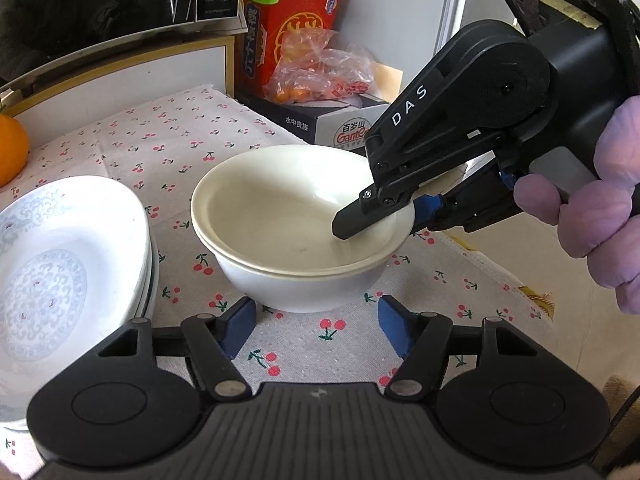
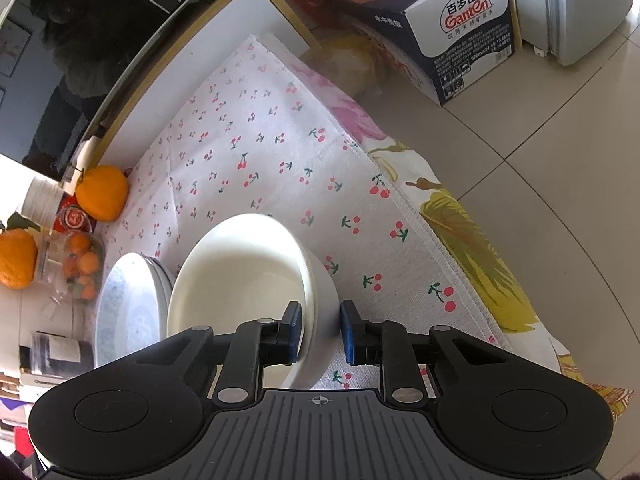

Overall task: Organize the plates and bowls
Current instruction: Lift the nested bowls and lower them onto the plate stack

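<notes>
Bowls are seen nested, two deep, upright on the cherry-print cloth that covers the surface, with the mouth facing up and no long axis to speak of, since the rim is round. Just beside them, on the left in the left wrist view, a stack of patterned plates is set, lying flat.

The right gripper is placed over the near wall of the bowls: one of its fingers is dipped inside the upper bowl, the other is outside the wall, so the rim runs between them. The fingers are drawn narrow around that wall; in the left wrist view the inner finger is seen resting against the inside of the bowl. A grasp on the rim is judged to be made, though full pad contact on the outer side cannot be confirmed from the right wrist view, where a small gap appears.

The left gripper is held released, its fingers spread and empty, low in front of the bowl's base and apart from it.

The right hand is clearly nearer the bowls. Any lift is judged to depend on the rim being pinched squarely, as the wall stands nearly vertical there.
</notes>
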A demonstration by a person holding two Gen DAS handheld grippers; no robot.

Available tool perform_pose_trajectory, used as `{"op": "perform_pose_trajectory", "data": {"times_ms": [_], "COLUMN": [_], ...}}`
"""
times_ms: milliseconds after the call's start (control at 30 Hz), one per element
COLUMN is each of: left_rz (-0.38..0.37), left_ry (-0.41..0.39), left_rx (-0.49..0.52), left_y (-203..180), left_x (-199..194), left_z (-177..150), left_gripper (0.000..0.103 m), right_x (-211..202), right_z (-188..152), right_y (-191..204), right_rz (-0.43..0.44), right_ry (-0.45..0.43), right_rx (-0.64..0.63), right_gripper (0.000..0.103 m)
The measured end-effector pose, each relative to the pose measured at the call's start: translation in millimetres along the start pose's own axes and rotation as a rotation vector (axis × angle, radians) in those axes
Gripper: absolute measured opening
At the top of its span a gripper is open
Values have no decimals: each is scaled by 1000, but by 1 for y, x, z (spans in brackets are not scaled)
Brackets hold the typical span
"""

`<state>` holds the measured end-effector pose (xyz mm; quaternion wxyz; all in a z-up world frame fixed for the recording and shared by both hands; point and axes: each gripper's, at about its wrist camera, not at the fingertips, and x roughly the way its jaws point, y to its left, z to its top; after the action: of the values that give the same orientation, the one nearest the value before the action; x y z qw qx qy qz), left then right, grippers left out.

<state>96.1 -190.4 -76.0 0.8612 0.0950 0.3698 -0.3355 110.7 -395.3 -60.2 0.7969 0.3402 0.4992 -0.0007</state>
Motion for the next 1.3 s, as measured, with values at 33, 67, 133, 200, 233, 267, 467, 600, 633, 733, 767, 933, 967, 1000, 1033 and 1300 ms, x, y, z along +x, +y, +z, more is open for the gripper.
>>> {"op": "perform_pose_trajectory", "data": {"times_ms": [33,67,133,200,233,267,467,600,633,733,767,933,967,1000,1033,1300], "left_rz": [0,-2,-6,-8,-8,-10,-14,-14,-13,-8,-6,13,18,22,27,9], "left_ry": [-2,-4,-8,-12,-15,-18,-36,-47,-50,-58,-61,-65,-67,-69,-70,-57], "left_rx": [1,2,3,3,2,1,-12,-24,-26,-35,-39,-55,-58,-61,-64,-88], "left_y": [0,0,-1,-2,-2,-2,0,3,4,7,9,17,19,22,24,36], "left_x": [0,0,-2,-3,-3,-4,-9,-12,-13,-17,-19,-27,-29,-31,-33,-44], "left_z": [0,0,1,1,2,2,6,9,10,11,12,13,12,12,11,7], "left_gripper": [63,63,63,63,63,63,63,63,63,63,63,63,63,63,63,52], "right_x": [-1,-2,-4,-7,-8,-10,-18,-21,-22,-23,-24,-21,-21,-19,-18,-10], "right_z": [0,0,0,0,0,0,1,2,2,3,3,1,1,0,0,-5], "right_y": [-1,-1,-2,-1,0,0,4,8,9,15,17,33,36,39,43,68], "right_rz": [4,8,21,32,36,42,67,76,79,87,88,97,100,103,106,111], "right_ry": [-1,-2,-1,-3,-6,-9,-19,-21,-22,-25,-25,-26,-24,-22,-19,-25], "right_rx": [1,3,7,8,5,4,8,10,11,8,6,-8,-9,-11,-12,-34], "right_gripper": [20,20,20,20,20,20,20,20,20,20,20,20,20,20,20,21]}}
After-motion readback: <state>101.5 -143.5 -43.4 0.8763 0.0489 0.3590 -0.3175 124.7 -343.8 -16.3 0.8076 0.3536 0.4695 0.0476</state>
